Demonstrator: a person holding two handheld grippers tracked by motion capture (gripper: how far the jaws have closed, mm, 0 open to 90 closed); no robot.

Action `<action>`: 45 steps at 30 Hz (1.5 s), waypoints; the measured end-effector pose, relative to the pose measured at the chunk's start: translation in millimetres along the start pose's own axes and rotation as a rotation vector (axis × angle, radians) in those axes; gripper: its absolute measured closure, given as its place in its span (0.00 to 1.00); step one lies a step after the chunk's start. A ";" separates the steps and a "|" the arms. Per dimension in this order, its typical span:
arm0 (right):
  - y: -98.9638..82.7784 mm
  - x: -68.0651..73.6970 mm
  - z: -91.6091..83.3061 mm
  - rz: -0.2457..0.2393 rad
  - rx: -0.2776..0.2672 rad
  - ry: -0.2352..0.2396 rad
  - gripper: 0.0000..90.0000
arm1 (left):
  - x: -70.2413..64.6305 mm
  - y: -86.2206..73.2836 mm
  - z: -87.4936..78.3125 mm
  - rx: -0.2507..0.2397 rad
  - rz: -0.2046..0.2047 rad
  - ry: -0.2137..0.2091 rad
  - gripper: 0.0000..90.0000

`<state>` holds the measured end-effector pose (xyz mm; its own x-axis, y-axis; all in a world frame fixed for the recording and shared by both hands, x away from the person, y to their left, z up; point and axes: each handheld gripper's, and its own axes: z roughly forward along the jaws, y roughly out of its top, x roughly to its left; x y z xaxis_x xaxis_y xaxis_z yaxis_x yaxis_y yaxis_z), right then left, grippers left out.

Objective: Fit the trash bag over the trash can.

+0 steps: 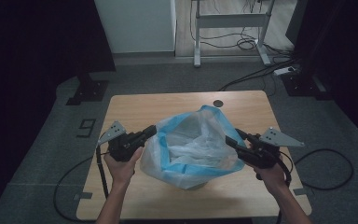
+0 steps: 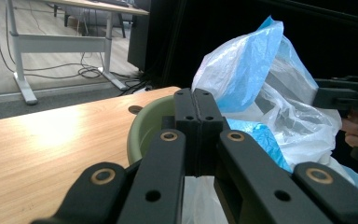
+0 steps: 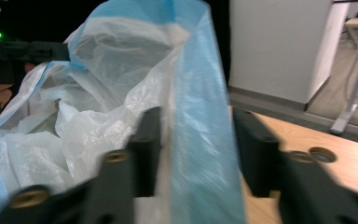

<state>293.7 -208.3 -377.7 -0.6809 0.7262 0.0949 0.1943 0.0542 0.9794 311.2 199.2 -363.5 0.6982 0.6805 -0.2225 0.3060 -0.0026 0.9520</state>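
Observation:
A translucent plastic bag point(image 1: 193, 147) with a blue rim stands open in the middle of the wooden table point(image 1: 140, 107), draped in a pale green bowl point(image 2: 144, 128). My left gripper point(image 1: 154, 129) is at the bag's left rim; in the left gripper view its jaws point(image 2: 196, 100) are pressed together, shut on the film. My right gripper point(image 1: 235, 136) is at the bag's right rim. In the right gripper view point(image 3: 198, 121) its jaws stand apart, with the blue rim band point(image 3: 200, 140) hanging loose between them, blurred.
A round hole point(image 1: 218, 103) sits near the table's far edge. Behind the table are a white-legged desk point(image 1: 228, 21), floor cables and a power strip point(image 1: 284, 71), and a black stand base point(image 1: 87, 91). Each gripper's cable trails off the table's near edge.

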 end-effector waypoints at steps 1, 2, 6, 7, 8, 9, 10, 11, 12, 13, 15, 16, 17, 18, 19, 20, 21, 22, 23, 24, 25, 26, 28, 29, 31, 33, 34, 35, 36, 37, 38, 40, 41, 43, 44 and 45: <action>0.3 0.9 3.2 -0.008 0.006 -0.001 0.80 | 0.7 -0.3 -0.2 0.000 0.001 0.002 1.00; 0.5 2.0 5.9 -0.011 0.014 -0.007 0.87 | 1.3 -0.7 -0.4 0.000 0.001 0.005 1.00; 1.1 3.4 13.0 -0.035 0.027 -0.078 0.98 | 6.1 -0.8 -2.4 -0.009 -0.007 0.020 1.00; 1.5 1.9 14.4 -0.032 0.027 -0.097 0.98 | 8.5 0.0 -2.8 -0.013 -0.012 0.024 1.00; 1.8 -0.4 15.8 -0.021 0.026 -0.107 0.98 | 11.8 0.9 -2.9 -0.012 -0.017 0.030 1.00; 2.3 -3.2 17.2 -0.011 0.025 -0.117 0.98 | 15.9 1.6 -2.7 -0.008 -0.021 0.037 1.00; 2.6 -6.4 19.0 -0.003 0.023 -0.126 0.98 | 20.1 1.9 -2.3 -0.008 -0.031 0.043 1.00; 2.6 -9.8 21.2 0.005 0.024 -0.137 0.98 | 24.5 1.9 -2.0 -0.008 -0.041 0.048 1.00; 2.5 -13.2 23.4 0.015 0.027 -0.149 0.98 | 28.4 1.7 -1.7 -0.010 -0.053 0.054 1.00; 1.8 -16.8 26.0 0.025 0.030 -0.158 0.98 | 32.2 1.2 -1.5 -0.008 -0.056 0.061 1.00; -1.0 -23.5 31.8 0.043 0.038 -0.176 0.98 | 37.7 -0.3 0.2 -0.007 -0.070 0.067 1.00; -3.0 -26.3 34.9 0.052 0.044 -0.180 0.98 | 39.5 -1.4 1.5 -0.002 -0.070 0.069 1.00; -5.3 -28.4 38.1 0.057 0.051 -0.183 0.98 | 40.4 -2.5 3.1 0.004 -0.067 0.074 1.00; -7.6 -29.8 41.4 0.056 0.058 -0.189 0.98 | 40.9 -3.7 4.8 0.010 -0.062 0.082 1.00; -9.9 -30.8 44.6 0.057 0.064 -0.196 0.98 | 41.5 -4.8 6.6 0.018 -0.056 0.089 1.00; -11.9 -31.6 47.5 0.060 0.068 -0.201 0.98 | 42.4 -5.8 8.4 0.026 -0.052 0.094 1.00; -13.5 -32.5 50.1 0.061 0.073 -0.205 0.98 | 43.4 -6.5 10.2 0.032 -0.052 0.099 1.00; -14.7 -33.1 52.7 0.062 0.076 -0.212 0.98 | 44.7 -6.9 12.1 0.038 -0.053 0.104 1.00; -15.7 -33.6 55.4 0.060 0.081 -0.218 0.98 | 46.6 -7.0 14.1 0.048 -0.053 0.110 1.00; -16.6 -34.4 58.4 0.055 0.087 -0.224 0.98 | 49.0 -7.0 16.6 0.062 -0.057 0.117 1.00; -17.6 -35.3 61.5 0.055 0.096 -0.229 0.98 | 52.0 -7.7 19.3 0.078 -0.064 0.125 1.00; -18.7 -36.6 64.7 0.057 0.104 -0.230 0.98 | 55.2 -9.1 21.6 0.091 -0.072 0.133 1.00; -22.0 -39.4 71.3 0.066 0.129 -0.233 0.98 | 60.5 -13.1 25.5 0.111 -0.087 0.144 1.00; -24.0 -40.9 74.3 0.076 0.143 -0.232 0.97 | 62.7 -15.6 27.3 0.121 -0.095 0.146 1.00; -28.7 -43.3 80.2 0.087 0.170 -0.223 0.97 | 66.0 -21.7 31.1 0.144 -0.106 0.148 1.00; -35.0 -45.3 87.0 0.091 0.210 -0.217 0.97 | 68.5 -29.6 34.8 0.158 -0.121 0.140 1.00; -37.8 -46.0 89.3 0.095 0.219 -0.214 0.97 | 69.1 -32.1 36.2 0.165 -0.127 0.136 1.00; -39.7 -46.4 90.7 0.098 0.223 -0.211 0.97 | 69.8 -35.1 38.3 0.174 -0.132 0.133 1.00; -41.8 -46.6 92.1 0.104 0.228 -0.206 0.97 | 70.4 -37.6 40.0 0.182 -0.138 0.128 1.00; -43.5 -46.5 93.4 0.106 0.234 -0.202 0.97 | 70.4 -39.9 41.7 0.186 -0.143 0.126 1.00; -44.8 -46.1 94.2 0.107 0.237 -0.200 0.97 | 70.2 -41.7 43.0 0.191 -0.144 0.124 1.00; -46.6 -44.7 95.7 0.104 0.246 -0.197 0.97 | 69.9 -44.5 45.9 0.207 -0.147 0.118 1.00; -47.2 -44.3 96.8 0.098 0.255 -0.194 0.97 | 70.2 -45.3 47.4 0.214 -0.153 0.115 1.00; -47.8 -44.2 100.8 0.081 0.278 -0.205 0.97 | 72.0 -46.2 50.1 0.224 -0.167 0.112 1.00; -47.5 -45.3 102.9 0.079 0.287 -0.208 0.97 | 72.7 -46.6 51.1 0.227 -0.173 0.113 1.00; -47.0 -46.6 104.6 0.085 0.292 -0.212 0.97 | 73.0 -47.0 51.7 0.230 -0.172 0.115 1.00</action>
<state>390.2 -173.0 -446.7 -0.4980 0.8609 0.1046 0.4580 0.1587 0.8747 381.2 211.1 -435.3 0.5494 0.7640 -0.3383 0.5610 -0.0372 0.8270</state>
